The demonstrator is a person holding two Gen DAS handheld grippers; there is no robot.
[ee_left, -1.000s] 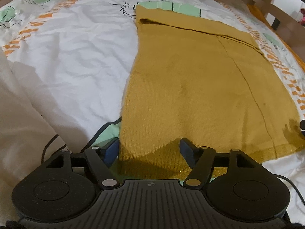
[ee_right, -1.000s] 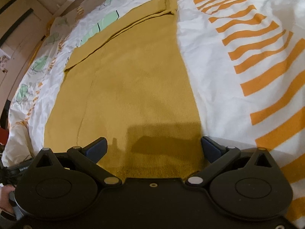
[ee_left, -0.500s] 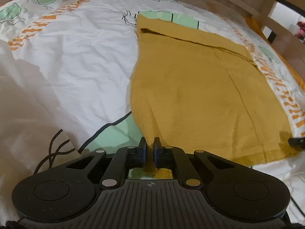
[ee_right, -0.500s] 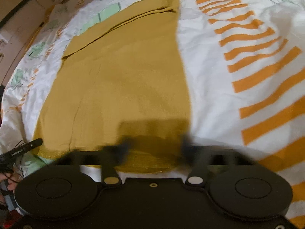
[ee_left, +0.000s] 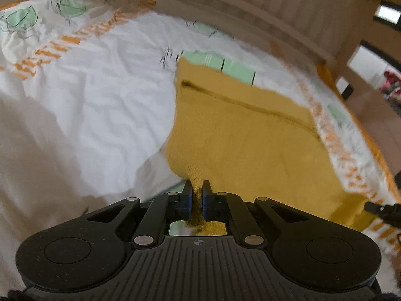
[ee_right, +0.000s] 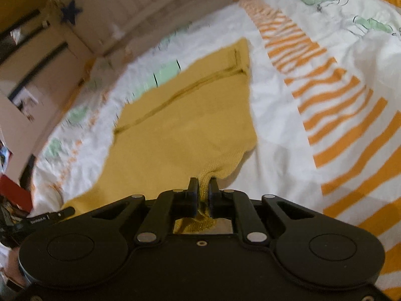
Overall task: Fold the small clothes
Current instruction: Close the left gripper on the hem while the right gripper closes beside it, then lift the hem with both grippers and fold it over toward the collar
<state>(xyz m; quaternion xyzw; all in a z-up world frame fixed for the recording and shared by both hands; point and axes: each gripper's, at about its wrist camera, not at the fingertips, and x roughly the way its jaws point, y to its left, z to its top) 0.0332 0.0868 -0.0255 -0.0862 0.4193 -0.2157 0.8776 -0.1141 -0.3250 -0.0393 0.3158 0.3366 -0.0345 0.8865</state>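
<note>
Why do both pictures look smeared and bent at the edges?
Left wrist view: motion blur smears the bedsheet print and the wooden rail; the left gripper, pinching the mustard garment, stays sharp. Right wrist view: the same blur on the far furniture, a crisp right gripper closing on the cloth. The fisheye lens bows straight edges in both.

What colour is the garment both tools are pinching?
Mustard yellow garment, plain knit; clearest in the right wrist view.

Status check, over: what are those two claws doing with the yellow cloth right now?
Left gripper shut on yellow garment corner. Right gripper closing on the other. Bedsheet unobstructed.
</note>
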